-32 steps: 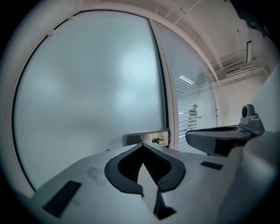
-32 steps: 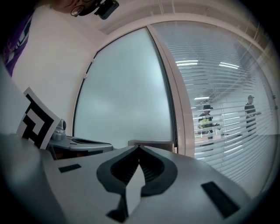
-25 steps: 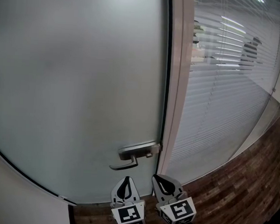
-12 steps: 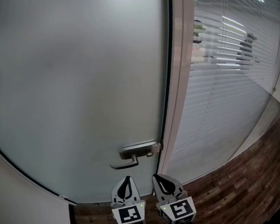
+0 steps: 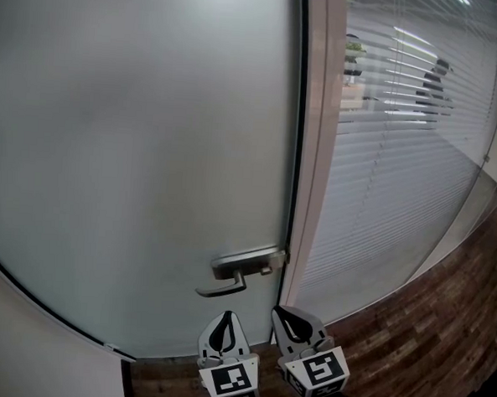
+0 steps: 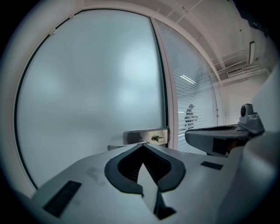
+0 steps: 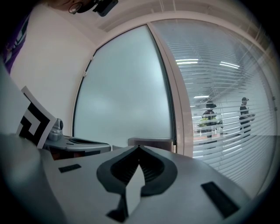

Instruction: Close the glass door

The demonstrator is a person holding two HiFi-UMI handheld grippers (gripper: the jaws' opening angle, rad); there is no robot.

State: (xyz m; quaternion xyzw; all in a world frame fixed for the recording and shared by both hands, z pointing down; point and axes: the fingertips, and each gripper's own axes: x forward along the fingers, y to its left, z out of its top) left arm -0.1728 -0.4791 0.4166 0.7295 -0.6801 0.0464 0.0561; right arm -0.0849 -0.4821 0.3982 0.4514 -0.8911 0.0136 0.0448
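Observation:
The frosted glass door [image 5: 143,145] fills the head view and sits against its pale frame [image 5: 317,156]. Its metal lever handle [image 5: 231,280] and lock plate [image 5: 246,260] are low on the door's right edge. My left gripper [image 5: 225,316] hangs just below the handle, shut with nothing in it, apart from the door. My right gripper [image 5: 279,311] is beside it, under the frame, also shut and empty. The left gripper view shows the lock plate [image 6: 146,135] straight ahead past the jaw tips [image 6: 142,144]. In the right gripper view the plate [image 7: 151,142] shows beyond the closed tips [image 7: 139,148].
Right of the frame is a glass wall with white slatted blinds [image 5: 402,161]; people [image 7: 210,118] stand beyond it. Dark wood floor [image 5: 425,330] runs along its base. A pale wall [image 5: 21,347] borders the door at lower left.
Both grippers and the door have kept still. Only a person behind the blinds has shifted slightly left.

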